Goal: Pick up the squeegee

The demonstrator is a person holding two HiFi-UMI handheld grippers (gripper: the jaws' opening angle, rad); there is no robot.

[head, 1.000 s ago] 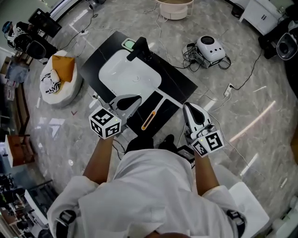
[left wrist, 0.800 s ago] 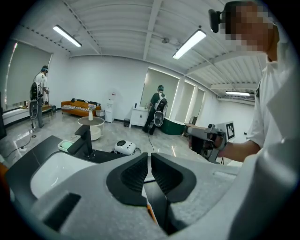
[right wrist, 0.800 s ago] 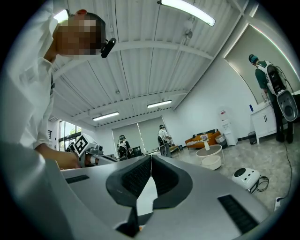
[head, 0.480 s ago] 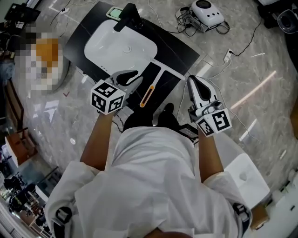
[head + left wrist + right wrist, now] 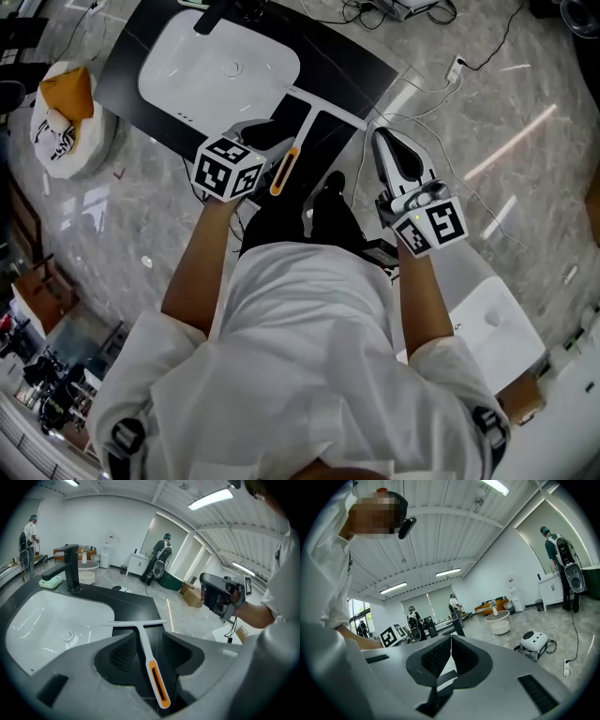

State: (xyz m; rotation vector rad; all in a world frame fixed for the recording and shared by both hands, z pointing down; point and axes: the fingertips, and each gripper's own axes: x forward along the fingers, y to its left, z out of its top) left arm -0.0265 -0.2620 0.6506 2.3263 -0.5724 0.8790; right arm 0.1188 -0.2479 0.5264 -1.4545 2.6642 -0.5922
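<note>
One squeegee [image 5: 282,169] lies beside one white sink [image 5: 202,70].

The squeegee [image 5: 144,646] looked like smooth white plastic, with a glossy orange insert set into its handle. The sink basin [image 5: 37,620] was glossy white, ceramic by its look, and caught streaks of light; the drain [image 5: 69,634] at its bottom looked like metal. The countertop [image 5: 124,603] around it was black, smooth and nearly matt. The faucet [image 5: 70,571] was matt black. The floor [image 5: 525,84] was polished grey stone with marble veining, mirroring the lamps. The person's top [image 5: 300,366] was white cloth, softly creased.
</note>
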